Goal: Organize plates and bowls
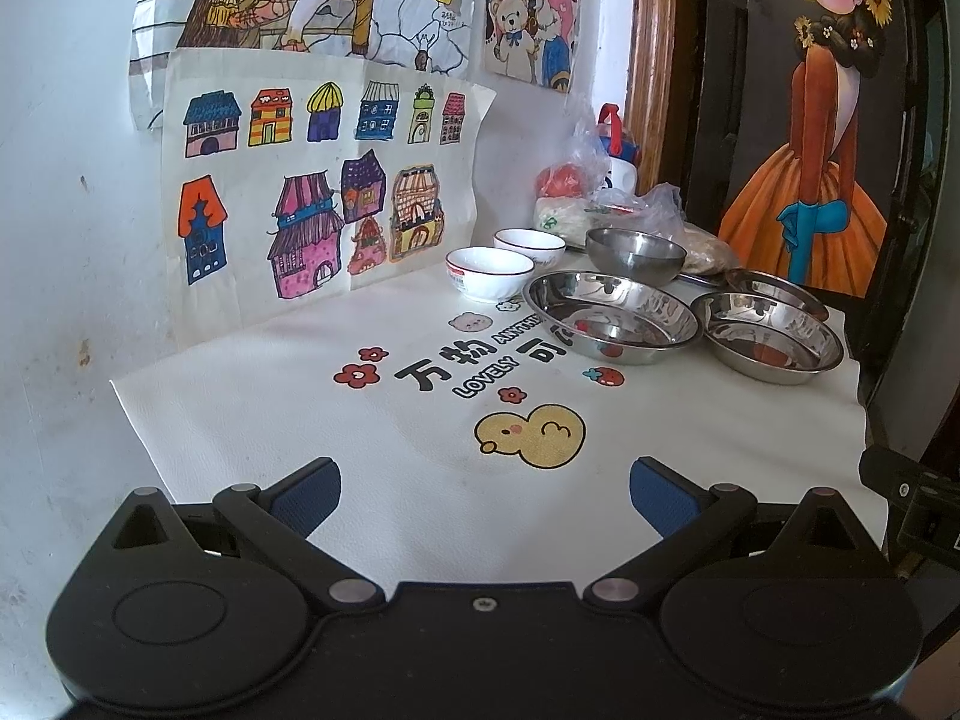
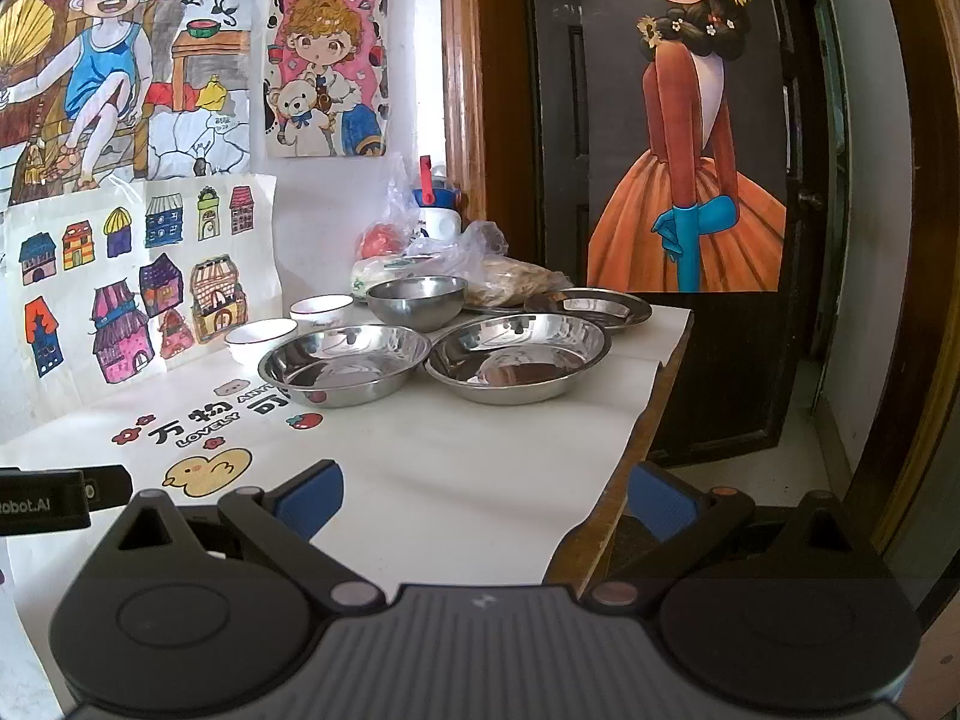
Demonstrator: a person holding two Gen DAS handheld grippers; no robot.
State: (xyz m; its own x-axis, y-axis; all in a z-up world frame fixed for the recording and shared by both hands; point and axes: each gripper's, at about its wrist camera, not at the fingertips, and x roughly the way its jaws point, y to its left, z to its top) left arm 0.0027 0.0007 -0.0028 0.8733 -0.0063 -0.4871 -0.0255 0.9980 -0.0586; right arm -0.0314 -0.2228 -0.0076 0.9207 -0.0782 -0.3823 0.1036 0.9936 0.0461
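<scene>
Two steel plates stand side by side on the white mat: the left plate (image 1: 612, 318) (image 2: 345, 363) and the right plate (image 1: 771, 333) (image 2: 519, 354). A third steel plate (image 1: 777, 291) (image 2: 591, 303) lies behind them. A steel bowl (image 1: 635, 253) (image 2: 417, 299) stands at the back. Two white ceramic bowls (image 1: 489, 271) (image 1: 529, 246) (image 2: 261, 341) (image 2: 321, 309) stand to the left. My left gripper (image 1: 485, 498) is open and empty above the mat's near part. My right gripper (image 2: 486, 501) is open and empty near the table's right front edge.
Plastic bags of food (image 1: 606, 204) (image 2: 480, 267) and a white and blue bottle (image 2: 437, 213) crowd the back corner. Drawings hang on the wall (image 1: 312, 180). The table edge (image 2: 654, 420) drops off at right, beside a dark door (image 2: 660, 120).
</scene>
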